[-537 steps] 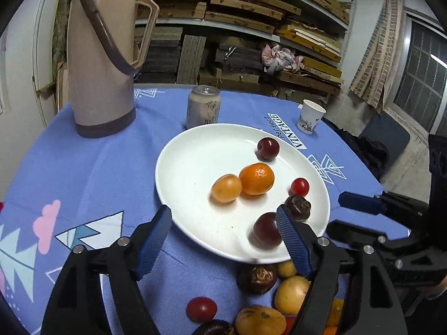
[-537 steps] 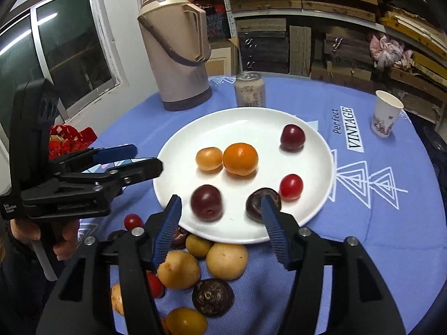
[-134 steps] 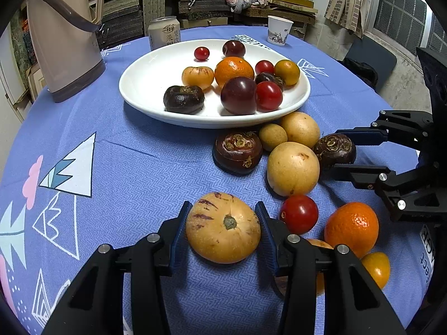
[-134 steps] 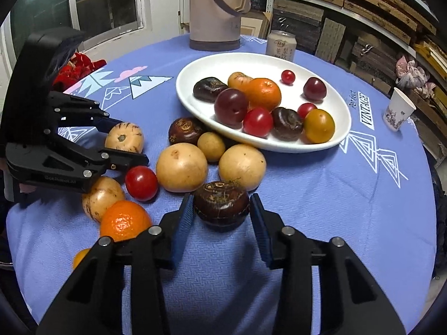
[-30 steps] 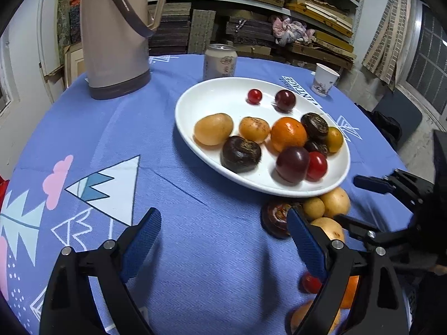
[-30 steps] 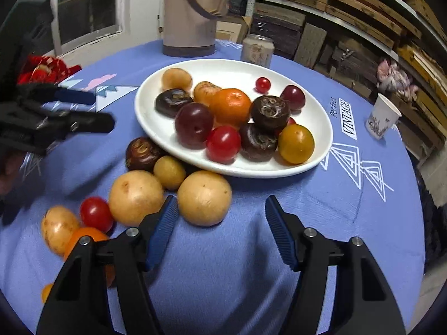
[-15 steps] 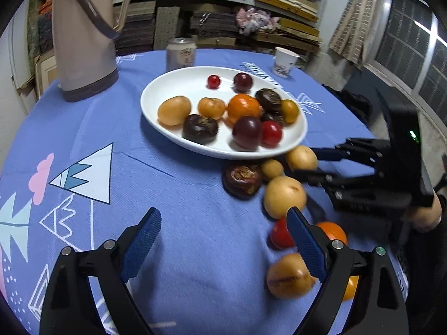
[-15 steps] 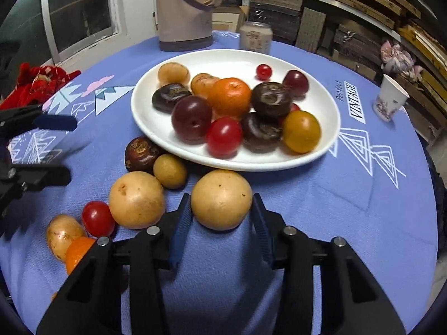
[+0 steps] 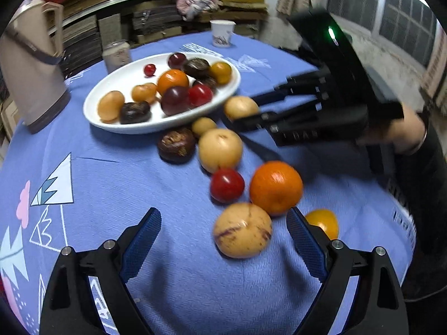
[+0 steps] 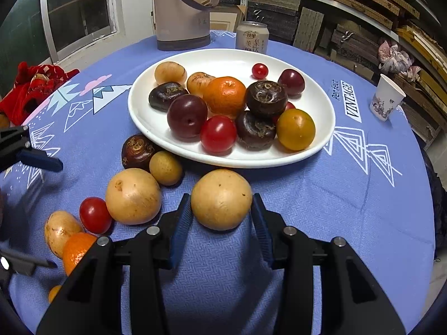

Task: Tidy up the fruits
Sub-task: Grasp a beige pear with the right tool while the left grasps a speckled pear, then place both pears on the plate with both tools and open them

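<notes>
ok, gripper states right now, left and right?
Left gripper: open, holding nothing.
Right gripper: closed on a round yellow-brown fruit.

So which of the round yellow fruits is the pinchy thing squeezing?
The yellow fruit just below the white plate, alone between the right hand-held gripper pads. The other big yellow fruit sits free to its left.

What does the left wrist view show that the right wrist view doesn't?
Only the left wrist view shows the hand holding the right gripper, a small yellow-orange fruit behind the open left gripper, and a striped yellow fruit between its fingers, untouched. Only the right wrist view shows the red cloth and both pads of the right gripper against the round tan fruit. Both show the white plate, thermos, can and paper cup.
</notes>
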Demonstrator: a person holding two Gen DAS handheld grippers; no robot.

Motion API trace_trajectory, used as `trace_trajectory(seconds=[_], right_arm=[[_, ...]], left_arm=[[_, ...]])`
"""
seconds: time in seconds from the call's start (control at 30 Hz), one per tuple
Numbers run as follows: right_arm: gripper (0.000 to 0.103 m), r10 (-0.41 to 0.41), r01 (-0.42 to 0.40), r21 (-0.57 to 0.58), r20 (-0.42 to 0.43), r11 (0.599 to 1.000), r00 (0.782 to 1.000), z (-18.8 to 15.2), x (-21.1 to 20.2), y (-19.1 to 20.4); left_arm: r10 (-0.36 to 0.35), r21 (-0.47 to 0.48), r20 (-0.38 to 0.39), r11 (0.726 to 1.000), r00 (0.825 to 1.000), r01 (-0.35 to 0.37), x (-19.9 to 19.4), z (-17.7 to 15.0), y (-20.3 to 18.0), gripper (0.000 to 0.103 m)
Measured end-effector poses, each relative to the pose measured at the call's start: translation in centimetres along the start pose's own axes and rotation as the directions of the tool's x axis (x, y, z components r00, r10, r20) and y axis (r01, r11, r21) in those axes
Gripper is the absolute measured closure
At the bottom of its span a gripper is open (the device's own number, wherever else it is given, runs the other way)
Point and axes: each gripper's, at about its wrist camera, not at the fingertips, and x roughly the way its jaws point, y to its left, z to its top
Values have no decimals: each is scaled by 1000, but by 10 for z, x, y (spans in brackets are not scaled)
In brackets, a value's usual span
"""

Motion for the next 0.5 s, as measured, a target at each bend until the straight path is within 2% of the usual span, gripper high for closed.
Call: trace_trajectory(seconds=[0.03, 0.1, 0.23, 0.33, 0.5], right_arm=[[60, 2, -2, 0, 1, 1000, 1000, 0, 0, 0], [60, 0, 0, -3, 5, 1000, 1000, 0, -1, 1], [60, 3, -3, -13, 3, 1000, 1000, -1, -1, 3], [60, -7, 7, -17, -6, 1000, 1000, -1, 2, 4], [60, -8, 8, -16, -10, 1000, 1000, -2, 6, 4]], left_arm=[[8, 10, -12, 1000, 1000, -8, 3, 0, -1, 14], [13, 13, -36, 1000, 999, -13, 9, -2, -1, 27], [-51, 5, -64, 999, 997, 51, 15, -5, -1, 54], [-34, 36, -64, 999, 997, 36, 17, -7, -6, 57], [-41, 29, -64, 999, 997, 43, 18, -7, -3, 57]])
